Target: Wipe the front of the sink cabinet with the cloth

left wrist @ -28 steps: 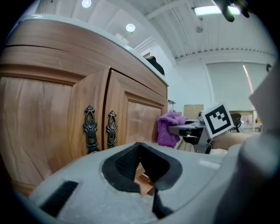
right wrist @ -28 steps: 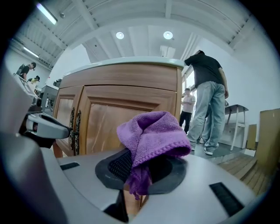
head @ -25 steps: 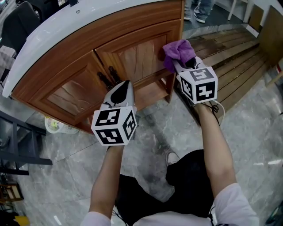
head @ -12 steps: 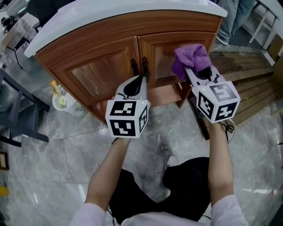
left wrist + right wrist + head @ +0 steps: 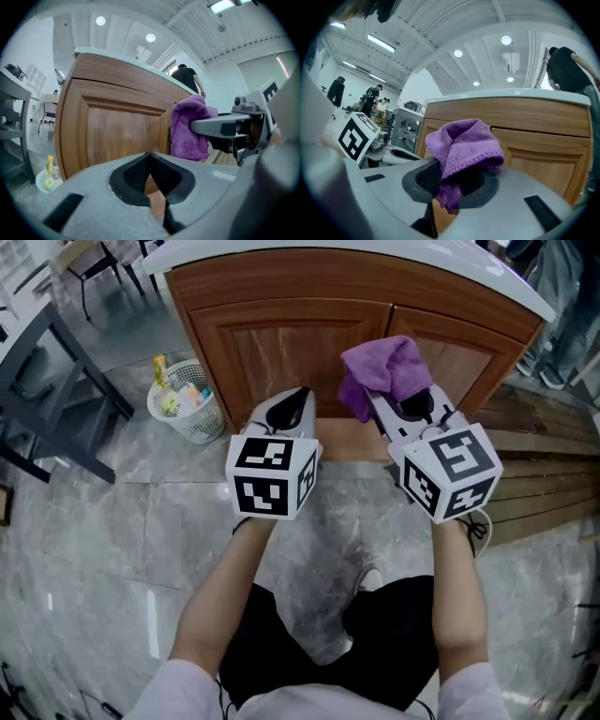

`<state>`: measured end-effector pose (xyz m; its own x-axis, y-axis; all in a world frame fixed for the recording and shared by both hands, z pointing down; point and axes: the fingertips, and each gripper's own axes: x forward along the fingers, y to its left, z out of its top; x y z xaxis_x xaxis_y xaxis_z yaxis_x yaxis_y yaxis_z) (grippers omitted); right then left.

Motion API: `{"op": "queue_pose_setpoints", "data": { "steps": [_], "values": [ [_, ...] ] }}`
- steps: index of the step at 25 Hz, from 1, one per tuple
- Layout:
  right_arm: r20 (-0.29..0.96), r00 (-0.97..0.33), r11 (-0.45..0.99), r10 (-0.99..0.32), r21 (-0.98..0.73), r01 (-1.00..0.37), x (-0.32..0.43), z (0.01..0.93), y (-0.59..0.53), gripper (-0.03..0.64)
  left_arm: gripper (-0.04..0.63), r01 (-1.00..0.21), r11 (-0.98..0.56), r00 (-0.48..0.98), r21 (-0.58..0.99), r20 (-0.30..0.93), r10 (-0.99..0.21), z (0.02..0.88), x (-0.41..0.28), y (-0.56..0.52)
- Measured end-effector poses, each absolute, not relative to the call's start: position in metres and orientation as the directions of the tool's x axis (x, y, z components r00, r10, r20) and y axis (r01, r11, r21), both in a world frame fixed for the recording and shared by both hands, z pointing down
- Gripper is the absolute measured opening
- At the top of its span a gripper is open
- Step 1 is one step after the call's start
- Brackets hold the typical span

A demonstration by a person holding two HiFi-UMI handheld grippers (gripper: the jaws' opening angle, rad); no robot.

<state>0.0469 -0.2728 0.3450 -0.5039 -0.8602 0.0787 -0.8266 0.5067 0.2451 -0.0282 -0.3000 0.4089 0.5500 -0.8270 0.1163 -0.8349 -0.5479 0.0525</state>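
Wooden sink cabinet point(image 5: 281, 343) on grey marble floor point(image 5: 103, 521), wastebasket point(image 5: 187, 407) just beside.

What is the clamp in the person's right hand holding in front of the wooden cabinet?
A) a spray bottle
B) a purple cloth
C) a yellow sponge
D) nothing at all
B: a purple cloth sits bunched between the jaws of the right gripper, which are closed on it.

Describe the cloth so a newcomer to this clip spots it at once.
Start at the wooden cabinet under the white counter. In front of its doors, the right gripper grips a bunched cloth. It is the only purple thing in view.
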Motion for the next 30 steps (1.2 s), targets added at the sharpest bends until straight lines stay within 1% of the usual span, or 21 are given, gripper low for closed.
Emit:
{"op": "queue_pose_setpoints", "data": {
  "steps": [7,12,15,19,23,30],
  "values": [
    [0.151,-0.643,0.659,-0.751,0.237,-0.714,-0.052,0.394,-0.284,0.067,0.005,-0.904,-0.425,0.428,0.051,0.139,-0.893,0.429,-0.109,-0.295],
    [0.162,-0.721,0.737,-0.674,0.211,-0.642,-0.115,0.424,-0.291,0.067,0.005,-0.938,-0.342,0.346,0.057,0.160,-0.924,0.443,-0.161,-0.286],
    [0.177,-0.740,0.759,-0.649,0.205,-0.617,-0.144,0.441,-0.300,0.067,0.005,-0.951,-0.304,0.308,0.049,0.171,-0.936,0.448,-0.182,-0.280],
    [0.179,-0.737,0.758,-0.652,0.198,-0.622,-0.165,0.461,-0.313,0.067,0.005,-0.961,-0.275,0.276,0.036,0.186,-0.943,0.452,-0.197,-0.270],
    [0.203,-0.728,0.756,-0.654,0.198,-0.624,-0.176,0.474,-0.321,0.067,0.005,-0.961,-0.274,0.276,0.038,0.202,-0.940,0.455,-0.200,-0.264],
    [0.210,-0.713,0.742,-0.669,0.242,-0.625,-0.168,0.476,-0.322,0.067,0.005,-0.953,-0.302,0.301,0.028,0.198,-0.933,0.451,-0.185,-0.265]
  ]
}}
